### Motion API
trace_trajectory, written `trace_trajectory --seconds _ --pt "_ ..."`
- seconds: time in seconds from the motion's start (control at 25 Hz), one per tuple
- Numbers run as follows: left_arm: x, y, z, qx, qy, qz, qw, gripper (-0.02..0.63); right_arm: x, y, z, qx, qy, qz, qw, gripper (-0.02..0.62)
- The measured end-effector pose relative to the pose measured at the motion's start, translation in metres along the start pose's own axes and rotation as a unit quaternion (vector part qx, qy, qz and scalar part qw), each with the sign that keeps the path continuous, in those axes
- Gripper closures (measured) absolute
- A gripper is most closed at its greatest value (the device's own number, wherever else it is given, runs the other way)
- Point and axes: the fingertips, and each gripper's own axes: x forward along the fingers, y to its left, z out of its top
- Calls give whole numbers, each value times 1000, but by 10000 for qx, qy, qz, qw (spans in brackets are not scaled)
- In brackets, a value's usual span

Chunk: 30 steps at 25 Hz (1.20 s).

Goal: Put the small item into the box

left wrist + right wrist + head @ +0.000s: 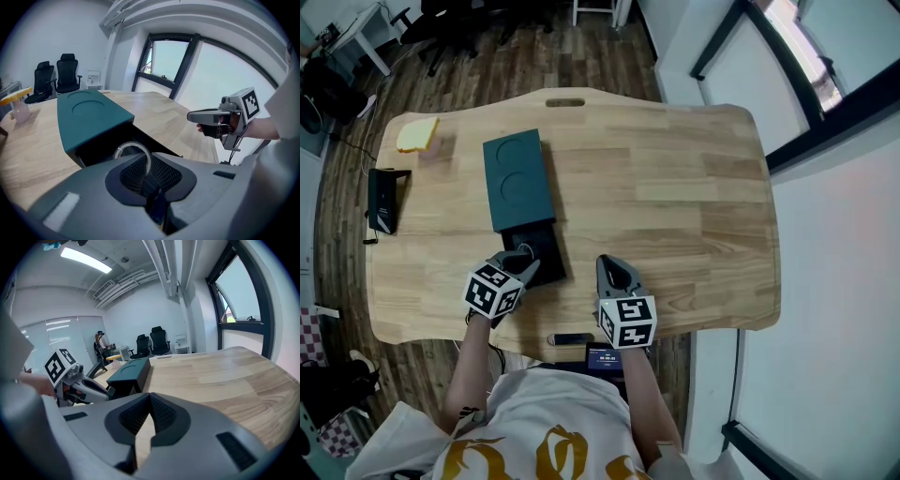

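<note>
A teal box (pixel 517 178) lies on the wooden table (pixel 675 187), its black drawer (pixel 546 253) pulled out toward me. My left gripper (pixel 523 265) hovers at the drawer's near edge, shut on a small silver ring (pixel 133 144) that stands up between its tips. In the left gripper view the left gripper (pixel 149 182) has the ring over the open drawer (pixel 108 145), with the teal box (pixel 89 112) behind. My right gripper (pixel 613 266) rests to the right of the drawer, shut and empty. Through the right gripper view, the right gripper (pixel 149 401) faces bare wood and the box (pixel 129 373) sits left.
A yellow sponge-like item (pixel 416 134) and a black device (pixel 382 199) sit at the table's far left. A small black bar (pixel 572 338) and a dark screen (pixel 605 357) lie at the near edge. Office chairs (pixel 56 75) stand beyond the table; windows lie on the right.
</note>
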Motion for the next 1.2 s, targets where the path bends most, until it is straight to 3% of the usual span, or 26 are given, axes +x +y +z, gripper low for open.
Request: trace_trajectory --seconds 0.6,1.2 --pt "18 -3 -12 257 864 -164 9958 569 1 -3 -17 90 240 28 9997 591" --pt "28 -9 -24 324 1924 -376 9801 569 5 -15 -9 136 244 -88 9996 591"
